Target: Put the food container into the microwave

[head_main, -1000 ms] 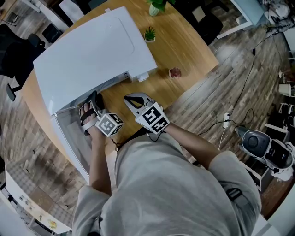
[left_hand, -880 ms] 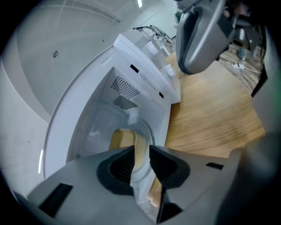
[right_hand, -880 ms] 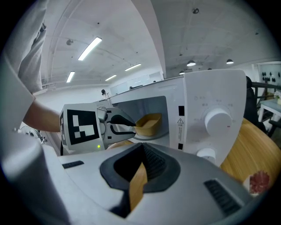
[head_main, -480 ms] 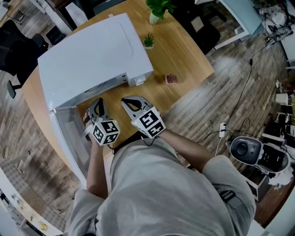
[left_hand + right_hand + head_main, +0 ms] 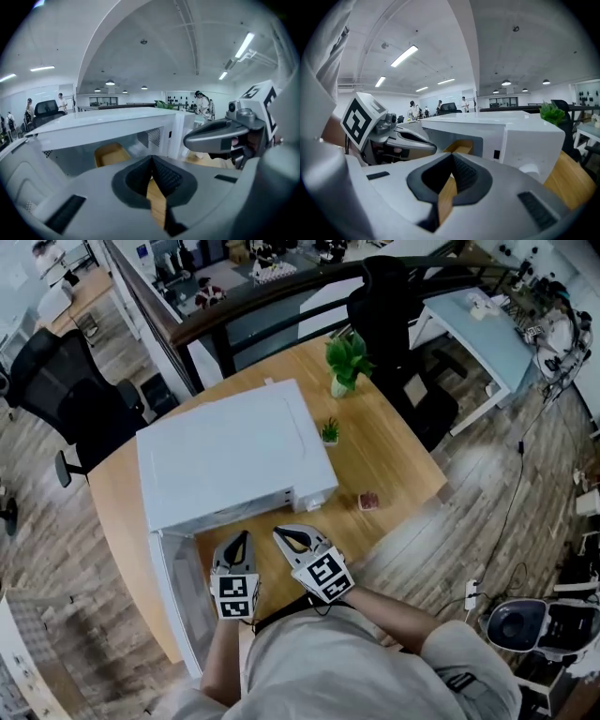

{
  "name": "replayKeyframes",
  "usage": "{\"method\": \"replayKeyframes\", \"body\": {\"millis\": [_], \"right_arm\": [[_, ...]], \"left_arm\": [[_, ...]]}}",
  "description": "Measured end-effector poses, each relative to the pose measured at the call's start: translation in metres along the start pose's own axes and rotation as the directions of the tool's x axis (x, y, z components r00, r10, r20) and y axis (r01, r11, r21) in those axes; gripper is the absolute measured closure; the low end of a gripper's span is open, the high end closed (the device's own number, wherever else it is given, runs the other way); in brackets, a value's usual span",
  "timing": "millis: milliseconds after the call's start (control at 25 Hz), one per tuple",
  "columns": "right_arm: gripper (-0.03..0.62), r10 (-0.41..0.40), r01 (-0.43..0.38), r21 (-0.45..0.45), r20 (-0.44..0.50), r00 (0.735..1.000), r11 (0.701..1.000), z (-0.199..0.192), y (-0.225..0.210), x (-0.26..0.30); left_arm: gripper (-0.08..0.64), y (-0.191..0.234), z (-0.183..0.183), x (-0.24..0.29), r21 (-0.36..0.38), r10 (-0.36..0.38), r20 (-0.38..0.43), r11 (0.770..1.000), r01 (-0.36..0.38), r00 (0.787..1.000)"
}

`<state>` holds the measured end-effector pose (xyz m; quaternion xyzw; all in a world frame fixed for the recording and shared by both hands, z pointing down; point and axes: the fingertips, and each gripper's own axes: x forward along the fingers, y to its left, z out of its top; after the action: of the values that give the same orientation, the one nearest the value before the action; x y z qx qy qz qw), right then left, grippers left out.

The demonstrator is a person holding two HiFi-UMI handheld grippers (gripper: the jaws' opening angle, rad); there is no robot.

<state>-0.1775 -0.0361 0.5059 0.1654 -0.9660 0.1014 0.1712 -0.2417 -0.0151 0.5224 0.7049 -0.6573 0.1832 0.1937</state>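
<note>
The white microwave (image 5: 230, 456) stands on the round wooden table (image 5: 384, 456) with its door (image 5: 178, 601) swung open to the left. A tan food container (image 5: 110, 153) sits inside the cavity; the right gripper view also catches this container (image 5: 459, 146). It is hidden in the head view. My left gripper (image 5: 235, 547) and right gripper (image 5: 289, 538) hover side by side just in front of the opening, both outside it. In its own view the left gripper (image 5: 152, 161) has its jaws closed on nothing. The right gripper (image 5: 452, 160) likewise stands shut and empty.
A small red object (image 5: 367, 501) lies on the table right of the microwave. A tiny potted plant (image 5: 330, 431) and a larger one (image 5: 347, 360) stand behind it. Black office chairs (image 5: 70, 395) flank the table, and cables run over the wooden floor at right.
My left gripper has pulled back out of the microwave opening and now sits beside the right one. The head view has lifted and takes in the whole table.
</note>
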Motion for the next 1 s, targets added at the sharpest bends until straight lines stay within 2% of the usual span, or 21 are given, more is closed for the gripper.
{"method": "replayKeyframes", "body": {"millis": [280, 440, 600, 800, 1000], "right_arm": [[0.588, 0.030, -0.028, -0.043, 0.038, 0.999, 0.999, 0.033, 0.012, 0.003], [0.588, 0.047, -0.040, -0.077, 0.093, 0.995, 0.996, 0.062, 0.019, -0.001], [0.588, 0.049, -0.031, -0.106, 0.169, 0.985, 0.994, 0.099, 0.022, -0.011], [0.589, 0.029, 0.019, -0.171, 0.273, 0.962, 0.985, 0.156, 0.016, -0.030], [0.589, -0.045, 0.110, -0.179, 0.331, 0.942, 0.978, 0.181, -0.008, -0.040]], "left_arm": [[0.548, 0.021, 0.037, -0.040, -0.096, 0.087, 0.138, 0.993, -0.074, 0.987], [0.548, 0.023, 0.063, -0.055, -0.110, 0.104, 0.222, 0.991, -0.081, 0.969], [0.548, 0.027, 0.094, -0.071, -0.159, 0.137, 0.310, 0.983, -0.091, 0.941], [0.548, 0.037, 0.137, -0.094, -0.177, 0.160, 0.429, 0.980, -0.091, 0.889], [0.548, 0.050, 0.165, -0.106, -0.164, 0.191, 0.466, 0.978, -0.128, 0.864]]}}
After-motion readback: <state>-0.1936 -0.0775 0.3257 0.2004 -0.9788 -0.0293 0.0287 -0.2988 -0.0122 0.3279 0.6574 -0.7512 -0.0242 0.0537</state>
